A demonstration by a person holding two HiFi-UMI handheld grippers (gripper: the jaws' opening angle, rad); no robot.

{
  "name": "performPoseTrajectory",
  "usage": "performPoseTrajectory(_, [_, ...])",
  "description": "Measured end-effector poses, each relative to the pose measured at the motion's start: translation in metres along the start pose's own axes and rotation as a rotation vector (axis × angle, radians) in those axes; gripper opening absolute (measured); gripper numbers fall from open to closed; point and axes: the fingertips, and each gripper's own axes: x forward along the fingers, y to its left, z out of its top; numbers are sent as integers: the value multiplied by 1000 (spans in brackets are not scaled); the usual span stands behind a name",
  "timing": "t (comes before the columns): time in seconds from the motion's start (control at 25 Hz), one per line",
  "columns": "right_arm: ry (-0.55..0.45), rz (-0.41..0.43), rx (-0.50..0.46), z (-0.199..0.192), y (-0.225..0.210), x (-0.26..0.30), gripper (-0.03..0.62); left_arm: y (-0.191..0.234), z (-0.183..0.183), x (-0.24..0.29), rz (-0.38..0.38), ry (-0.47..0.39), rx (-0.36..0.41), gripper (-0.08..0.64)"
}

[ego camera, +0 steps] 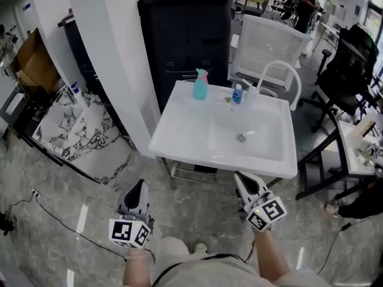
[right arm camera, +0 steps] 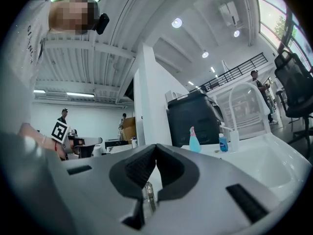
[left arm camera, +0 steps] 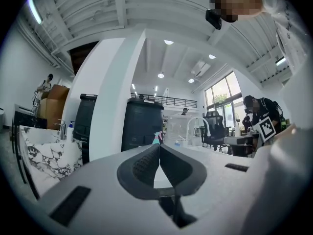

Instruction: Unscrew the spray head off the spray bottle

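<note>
A teal spray bottle with a pink spray head stands upright at the back left corner of the white sink unit. It shows small in the right gripper view as the spray bottle and as a tiny spray bottle just above the jaw tips in the left gripper view. My left gripper is held low in front of the sink's left corner, shut and empty. My right gripper hovers by the sink's front edge, also shut with nothing in it. Both are far from the bottle.
A small blue bottle stands beside the white arched faucet at the back of the sink. A dark cabinet and a white pillar stand behind. Marble slabs lean at left, a black chair at right.
</note>
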Motion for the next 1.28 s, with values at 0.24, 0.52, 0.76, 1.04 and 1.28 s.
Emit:
performPoseTrajectory(0.24, [4,-47,16,-5,-28,31,5,12,-5,57,-72,3,-4,6])
performPoseTrajectory(0.52, [8,-115,10,-5,-57,112,5,64,15,153,-192,-31,4,6])
performPoseTrajectory(0.76, [22,-188,17,-2,-85,196,3,118,17,241,-283,-5,3,6])
performPoseTrajectory(1.04, [29,-294,22,-5,-118,256,5,145,5,322,-440,39,-20,6])
performPoseTrajectory(1.28, [39,-307,4,7,-142,288,5,124,-3,374,-574,53,-55,6])
